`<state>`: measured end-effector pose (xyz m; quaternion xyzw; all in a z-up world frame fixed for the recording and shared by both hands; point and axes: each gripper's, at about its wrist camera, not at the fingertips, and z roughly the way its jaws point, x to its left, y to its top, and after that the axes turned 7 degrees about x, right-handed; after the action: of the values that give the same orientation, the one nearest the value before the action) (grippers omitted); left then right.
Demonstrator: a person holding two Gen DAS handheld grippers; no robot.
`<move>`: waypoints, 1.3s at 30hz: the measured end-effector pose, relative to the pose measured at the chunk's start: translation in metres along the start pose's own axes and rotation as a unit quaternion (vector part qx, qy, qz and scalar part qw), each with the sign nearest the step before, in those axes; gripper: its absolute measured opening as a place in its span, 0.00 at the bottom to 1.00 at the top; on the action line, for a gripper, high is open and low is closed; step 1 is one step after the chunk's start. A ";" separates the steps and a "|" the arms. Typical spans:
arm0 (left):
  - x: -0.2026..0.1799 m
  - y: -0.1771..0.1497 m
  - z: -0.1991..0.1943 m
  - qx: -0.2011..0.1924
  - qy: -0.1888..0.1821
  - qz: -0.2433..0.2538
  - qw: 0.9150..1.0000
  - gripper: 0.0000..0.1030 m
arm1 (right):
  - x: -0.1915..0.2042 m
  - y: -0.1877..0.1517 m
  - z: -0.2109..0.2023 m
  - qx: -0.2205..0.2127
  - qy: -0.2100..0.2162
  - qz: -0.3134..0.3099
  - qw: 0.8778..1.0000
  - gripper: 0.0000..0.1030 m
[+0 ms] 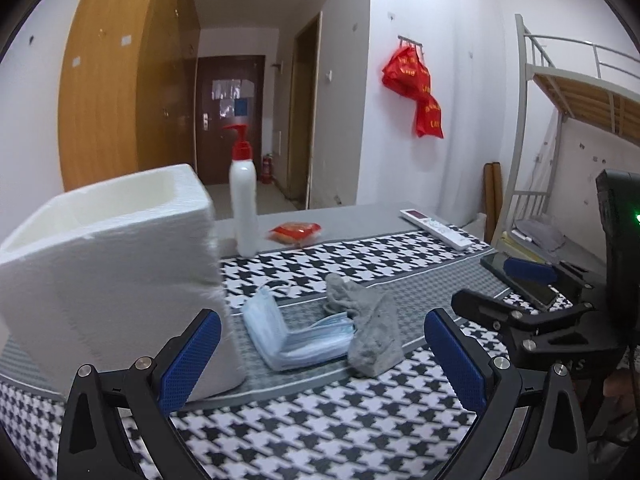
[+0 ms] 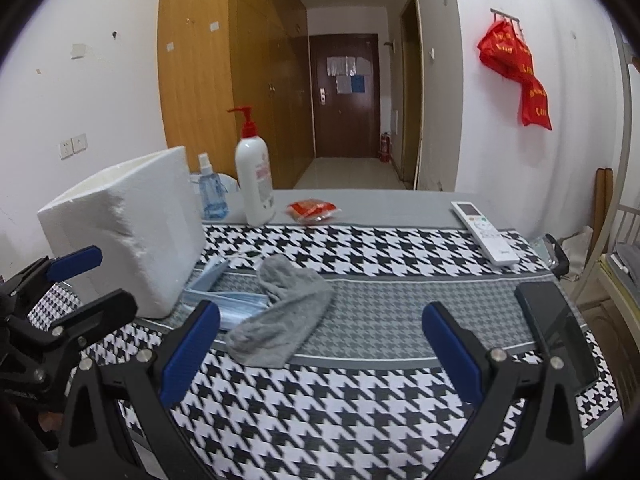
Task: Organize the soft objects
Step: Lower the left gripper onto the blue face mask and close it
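Sock (image 1: 372, 336) and masks (image 1: 296, 340) lie on our checked cloth (image 1: 320, 432), right beside the white foam box (image 1: 108, 280). The sock is gray and rests partly on top of the blue masks, so the two are touching. We hold our left gripper (image 1: 322, 356) just in front of them, with its blue pads spread wide and nothing between them. The soft things sit straight ahead of it, in the gap between its two fingers. The sock's long side runs away from us and a bit to the left, toward the bottle (image 1: 244, 204). Our right gripper (image 2: 320, 354) is spread wide and empty too, and it hovers off to the right. From there the sock (image 2: 280, 316) lies ahead and to the left. So we think the left one is nearer and should go first. It likely needs to move forward and down, then pinch the sock across its short side. The box stands open on top, a good place to drop soft things.
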<state>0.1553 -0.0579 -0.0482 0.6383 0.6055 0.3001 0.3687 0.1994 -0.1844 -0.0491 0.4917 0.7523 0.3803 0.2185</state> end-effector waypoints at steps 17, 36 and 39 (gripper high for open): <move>0.005 0.016 0.059 0.046 -0.015 -0.017 0.999 0.99 | -0.019 0.009 0.021 0.024 -0.023 0.018 0.999 0.99; 0.015 0.011 0.054 0.052 0.099 -0.009 0.994 0.99 | -0.017 0.018 0.046 0.057 0.005 0.012 0.998 0.99; 0.012 0.011 0.056 0.056 0.104 -0.007 0.993 0.99 | -0.012 0.018 0.048 0.061 0.007 0.003 0.998 0.99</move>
<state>0.2093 -0.0515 -0.0704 0.6188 0.6611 0.3277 0.2695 0.2485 -0.1744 -0.0649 0.5039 0.7741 0.3375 0.1819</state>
